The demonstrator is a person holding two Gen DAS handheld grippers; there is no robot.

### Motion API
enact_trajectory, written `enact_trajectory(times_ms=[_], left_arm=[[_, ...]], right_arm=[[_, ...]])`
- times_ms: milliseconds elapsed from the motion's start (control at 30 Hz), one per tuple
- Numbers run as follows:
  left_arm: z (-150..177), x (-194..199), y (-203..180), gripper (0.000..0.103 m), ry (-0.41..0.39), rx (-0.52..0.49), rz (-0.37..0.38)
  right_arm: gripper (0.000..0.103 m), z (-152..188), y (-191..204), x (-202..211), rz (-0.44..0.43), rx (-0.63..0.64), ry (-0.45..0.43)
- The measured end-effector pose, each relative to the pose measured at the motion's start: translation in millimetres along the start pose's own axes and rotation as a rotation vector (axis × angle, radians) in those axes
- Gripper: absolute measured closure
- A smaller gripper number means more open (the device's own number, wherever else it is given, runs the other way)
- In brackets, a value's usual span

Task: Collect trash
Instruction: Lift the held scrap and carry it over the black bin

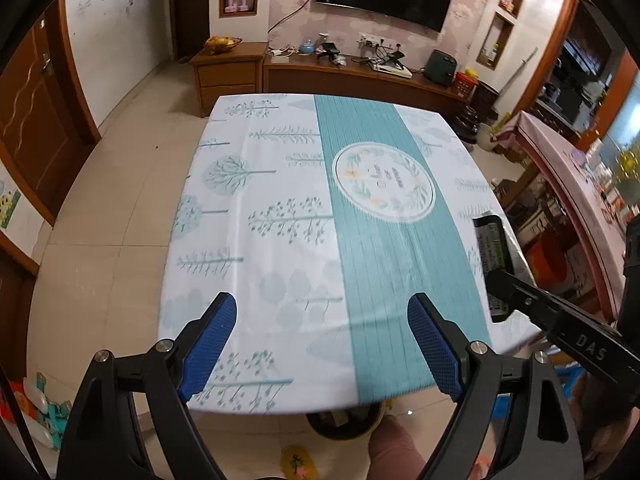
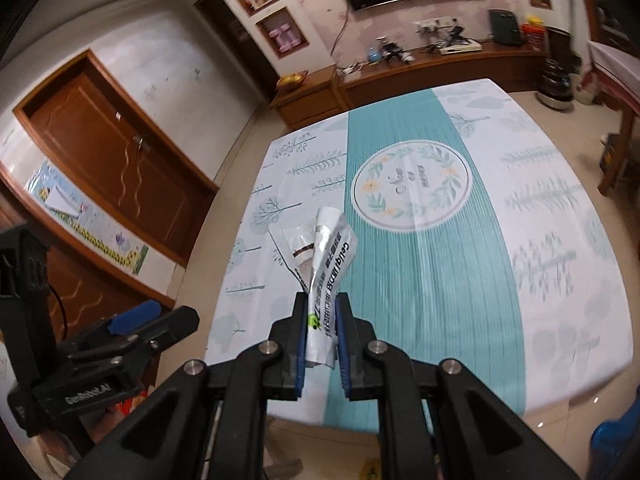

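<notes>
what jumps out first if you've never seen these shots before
The right gripper, shut on a crumpled silver wrapper held above the near part of the table. Under it the tablecloth with its teal centre band and round floral emblem fills both views. The left gripper hangs open and empty over the near edge.

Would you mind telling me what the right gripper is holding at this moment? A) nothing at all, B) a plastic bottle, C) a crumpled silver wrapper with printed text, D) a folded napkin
C: in the right wrist view, the right gripper has its fingers closed on a crumpled silver wrapper with dark printed text, held above the table.
</notes>
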State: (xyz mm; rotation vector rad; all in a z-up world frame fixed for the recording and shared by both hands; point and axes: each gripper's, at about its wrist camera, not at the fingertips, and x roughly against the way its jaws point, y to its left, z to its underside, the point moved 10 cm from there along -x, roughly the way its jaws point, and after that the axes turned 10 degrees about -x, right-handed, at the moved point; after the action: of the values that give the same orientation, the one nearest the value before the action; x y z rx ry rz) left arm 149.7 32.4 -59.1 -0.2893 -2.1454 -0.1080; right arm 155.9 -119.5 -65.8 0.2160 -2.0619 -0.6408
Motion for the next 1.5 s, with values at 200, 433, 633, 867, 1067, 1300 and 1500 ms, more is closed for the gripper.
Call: enact_trajectory(times_ms=[200,433,633,867,1067,1300,1500], left_arm=[[29.4,13.6,-4.5,0.017,0.022,-0.023,0.023],[47.0,22.8,-17.6,0.017,0.025,-0.021,0.038],[66.3,16.6,-30.4,0.017,0.051,-0.021,0.013],[105.2,-17.3,-44.0,0.017,0.140,0.034,-0.020],[143.7,-56.2,-55.6,0.017,0.199,0.102,-0.025],[197.4,-104.6,-69.8,0.017,0.231,0.116,-0.023],[250.0,-158.4,-69.9,0.017,0.290,0.107,-0.062]], right_arm=[[0.091,47.8,-5.2,19.1,0.038,-0.052,0.012],[0.091,82.5,-21.9,34.4,0.067,-0.094,0.047],[0.091,100.8,-35.8,38.7,0.067,-0.105,0.073],[0.091,123.1,-68.0,20.2,0.071,-0.116,0.154],[0.091,160.4,-114.0,-4.4,0.094,-0.152,0.237],[0.091,216.9,-165.3,-47.6,0.137,-0.183,0.332],[0.091,255.0,-204.8,-101.5,0.174,-0.209,0.381]])
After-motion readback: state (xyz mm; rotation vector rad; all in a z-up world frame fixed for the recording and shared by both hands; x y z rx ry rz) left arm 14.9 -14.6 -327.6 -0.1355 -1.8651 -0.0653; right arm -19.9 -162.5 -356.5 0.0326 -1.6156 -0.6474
